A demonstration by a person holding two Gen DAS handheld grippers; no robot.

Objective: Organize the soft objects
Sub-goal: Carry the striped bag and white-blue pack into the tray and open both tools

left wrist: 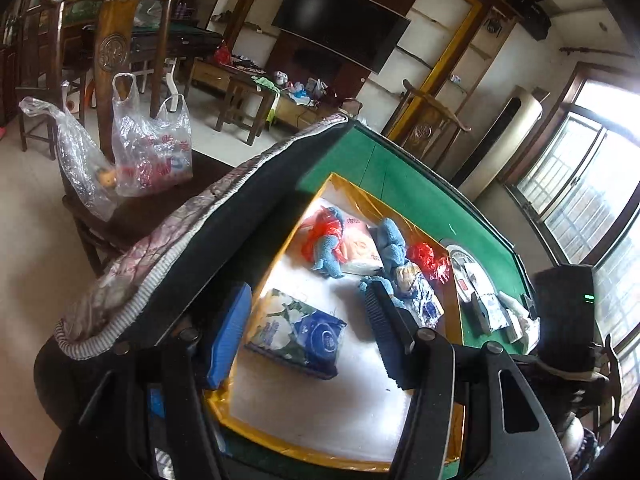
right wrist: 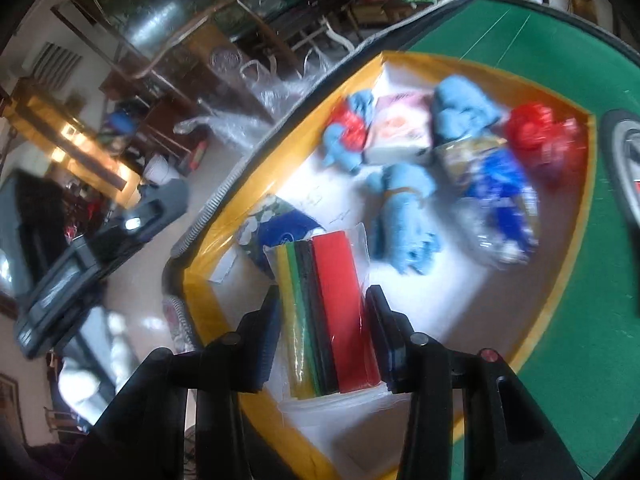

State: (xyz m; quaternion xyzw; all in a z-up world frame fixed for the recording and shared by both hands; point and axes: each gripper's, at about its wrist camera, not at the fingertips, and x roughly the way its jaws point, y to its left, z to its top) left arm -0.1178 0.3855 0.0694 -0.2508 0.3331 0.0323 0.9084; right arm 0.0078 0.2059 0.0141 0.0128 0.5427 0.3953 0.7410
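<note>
Gripping a clear packet of coloured sheets [right wrist: 328,312], the right claw [right wrist: 324,336] is pressing both pads against its sides, so it is clamped on the packet and tilting down over the tray [right wrist: 576,224]; the sheets are showing yellow, green, black and red edges, and no writing on them can be read. The left claw [left wrist: 304,332] is standing apart with nothing between its fingers, pointing down over a blue floral tissue pack [left wrist: 296,332] that is lying flat in the near part of the tray; a round white logo is showing on the pack, too small to read. Further back in the tray are lying blue cloths [left wrist: 390,238], a pink pack [left wrist: 360,248] with unreadable print, red plastic bags [left wrist: 428,260] and a blue-and-white packet [left wrist: 420,292], crowded together and touching. The yellow-rimmed tray is sitting on the green desk [left wrist: 400,184]. A plastic bag [left wrist: 152,152] with red characters, not legible, is resting on a chair beside the desk.
</note>
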